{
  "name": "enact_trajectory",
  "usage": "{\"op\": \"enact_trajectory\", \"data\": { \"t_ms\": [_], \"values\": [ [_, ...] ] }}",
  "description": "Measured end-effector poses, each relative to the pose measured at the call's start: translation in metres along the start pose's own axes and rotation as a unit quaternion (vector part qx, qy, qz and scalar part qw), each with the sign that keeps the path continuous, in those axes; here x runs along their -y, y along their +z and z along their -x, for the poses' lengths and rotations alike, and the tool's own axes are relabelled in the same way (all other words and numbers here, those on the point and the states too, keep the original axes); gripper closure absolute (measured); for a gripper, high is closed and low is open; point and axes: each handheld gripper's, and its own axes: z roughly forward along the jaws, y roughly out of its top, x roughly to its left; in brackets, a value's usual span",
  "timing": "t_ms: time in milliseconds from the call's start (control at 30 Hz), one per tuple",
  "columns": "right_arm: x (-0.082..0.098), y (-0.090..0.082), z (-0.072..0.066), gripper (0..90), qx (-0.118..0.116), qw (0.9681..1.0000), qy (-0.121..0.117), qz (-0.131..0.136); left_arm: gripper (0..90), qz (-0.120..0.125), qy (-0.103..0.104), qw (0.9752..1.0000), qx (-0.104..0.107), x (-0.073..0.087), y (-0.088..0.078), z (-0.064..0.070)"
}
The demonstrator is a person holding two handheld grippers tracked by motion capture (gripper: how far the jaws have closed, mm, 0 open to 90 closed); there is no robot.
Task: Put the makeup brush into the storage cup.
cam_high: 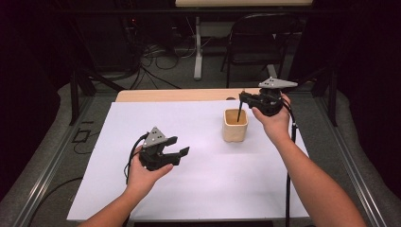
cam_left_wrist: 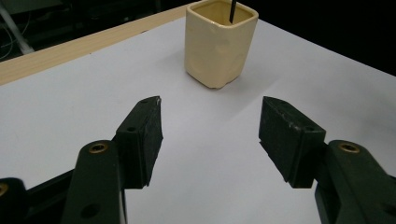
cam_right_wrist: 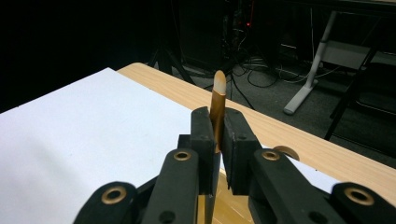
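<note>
A cream square cup (cam_high: 235, 125) (cam_left_wrist: 219, 44) stands on the white sheet (cam_high: 198, 184) right of centre. A thin stick (cam_high: 239, 111) (cam_right_wrist: 218, 100) hangs upright, its dark lower end inside the cup's mouth (cam_left_wrist: 231, 10) and its brown upper end with a pale tip poking up between the jaws. My right gripper (cam_high: 242, 96) (cam_right_wrist: 217, 126) is shut on this stick, just above and behind the cup. Over the sheet's left half, my left gripper (cam_high: 179, 145) (cam_left_wrist: 210, 121) is open with nothing between its jaws, pointing toward the cup.
The sheet covers most of a wooden table (cam_high: 179, 95), whose bare strip shows at the far edge. Beyond it stand a folding chair (cam_high: 257, 40) and a white table leg (cam_high: 197, 47), with cables on the floor. Metal rails (cam_high: 45, 175) run along both sides.
</note>
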Motion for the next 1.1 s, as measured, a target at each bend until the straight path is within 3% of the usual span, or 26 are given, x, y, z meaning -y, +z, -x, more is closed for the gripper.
{"op": "enact_trajectory", "data": {
  "t_ms": [1100],
  "values": [
    [0.025, 0.012, 0.002, 83.8, 0.007, 0.9995, 0.005, -0.031, 40.1, -0.001, 0.000, 1.0000, -0.001, 0.001, -0.001, 0.000]
  ]
}}
